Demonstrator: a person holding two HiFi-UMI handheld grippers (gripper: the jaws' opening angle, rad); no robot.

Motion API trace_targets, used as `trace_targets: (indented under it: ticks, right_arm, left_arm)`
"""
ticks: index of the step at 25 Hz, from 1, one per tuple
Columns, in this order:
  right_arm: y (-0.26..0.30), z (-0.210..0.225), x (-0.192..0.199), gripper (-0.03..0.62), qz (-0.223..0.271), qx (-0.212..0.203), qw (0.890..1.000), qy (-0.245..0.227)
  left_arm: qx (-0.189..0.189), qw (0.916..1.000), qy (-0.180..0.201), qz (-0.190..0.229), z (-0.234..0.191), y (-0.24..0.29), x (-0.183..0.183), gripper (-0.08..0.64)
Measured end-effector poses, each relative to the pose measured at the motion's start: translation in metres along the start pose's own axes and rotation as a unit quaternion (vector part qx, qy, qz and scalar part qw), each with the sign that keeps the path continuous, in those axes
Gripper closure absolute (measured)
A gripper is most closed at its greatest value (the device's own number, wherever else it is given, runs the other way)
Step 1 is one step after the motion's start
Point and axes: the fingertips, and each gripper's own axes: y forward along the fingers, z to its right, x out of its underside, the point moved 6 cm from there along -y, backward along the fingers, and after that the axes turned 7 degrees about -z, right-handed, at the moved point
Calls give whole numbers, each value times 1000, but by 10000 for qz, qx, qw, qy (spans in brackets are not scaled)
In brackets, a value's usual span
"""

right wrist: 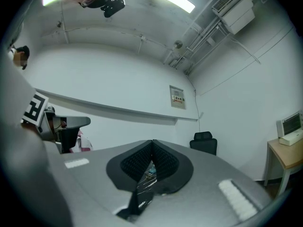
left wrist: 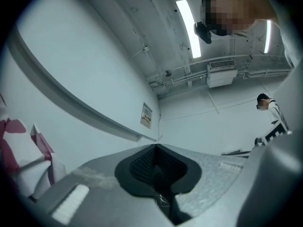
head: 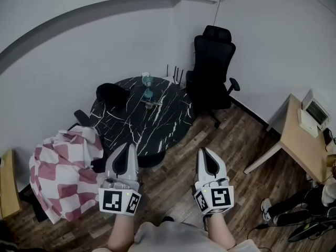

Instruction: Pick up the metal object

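1. The left gripper point(head: 127, 146) and the right gripper point(head: 204, 151) are both clenched tight, with nothing in them.
2. They hang over the wood floor point(head: 173, 193), near the round black table point(head: 168, 125).
3. The metal object point(head: 150, 105) looks like a small shiny thing lying on the table, well apart from both grippers.
4. Behind it stands what may be a glass cup point(head: 147, 81). It is too small to tell what is inside.
5. A pink checked cloth point(head: 65, 175) lies beside the table.
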Motion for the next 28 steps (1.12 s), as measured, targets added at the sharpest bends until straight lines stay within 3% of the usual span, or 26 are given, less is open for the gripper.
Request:
trace_targets:
  ticks: [15,28]
  right_arm:
    - [33,29,19,591,-124,49,9998,114]
    - [121,51,18,591,-133,204,9996,130]
  left_arm:
    - [126,9998,-46,-177,1,50,24,555]
    - [185,9995,-120,-231,-41,131,37,555]
